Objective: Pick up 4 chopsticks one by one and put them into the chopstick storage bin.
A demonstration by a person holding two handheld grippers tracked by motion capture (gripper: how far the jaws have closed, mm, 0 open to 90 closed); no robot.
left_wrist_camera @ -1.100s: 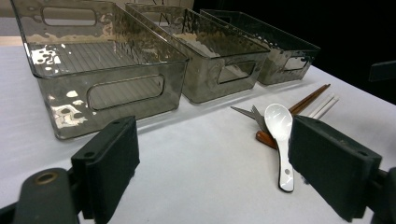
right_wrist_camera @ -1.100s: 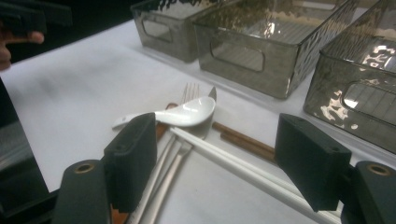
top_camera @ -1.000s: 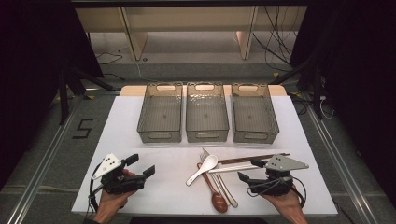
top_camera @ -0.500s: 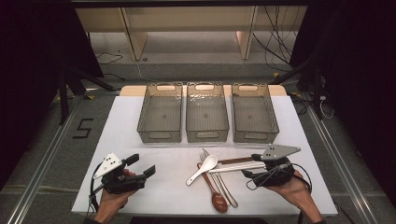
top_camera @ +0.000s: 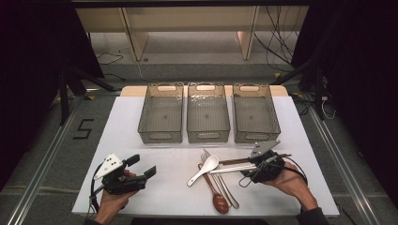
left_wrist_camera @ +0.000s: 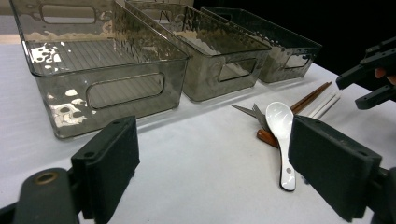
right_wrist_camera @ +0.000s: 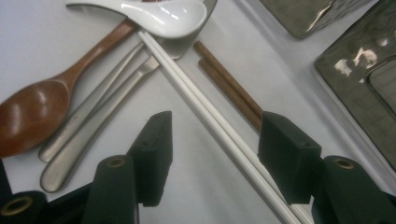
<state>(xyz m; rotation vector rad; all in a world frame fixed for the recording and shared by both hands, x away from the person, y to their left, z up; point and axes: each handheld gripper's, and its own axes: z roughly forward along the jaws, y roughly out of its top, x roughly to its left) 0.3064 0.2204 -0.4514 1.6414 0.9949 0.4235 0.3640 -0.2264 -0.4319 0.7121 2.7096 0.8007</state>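
Three smoked plastic bins in row at far side of tabletop [top_camera: 155, 164]: left bin [top_camera: 161, 114], middle bin [top_camera: 208, 113], right bin [top_camera: 256, 113]. I see all three empty. Utensil pile lies near of them: white chopsticks [right_wrist_camera: 201, 100], brown chopsticks [right_wrist_camera: 229, 86], white spoon [top_camera: 205, 168], wooden spoon [top_camera: 215, 193], metal cutlery [right_wrist_camera: 88, 128] crossing. My right gripper [top_camera: 259, 165] straddles white chopsticks, jaws just closing, pads not yet pressing; brown chopsticks just beside one jaw. Left gripper [top_camera: 141, 166] wide open, holding nothing, well apart from pile.
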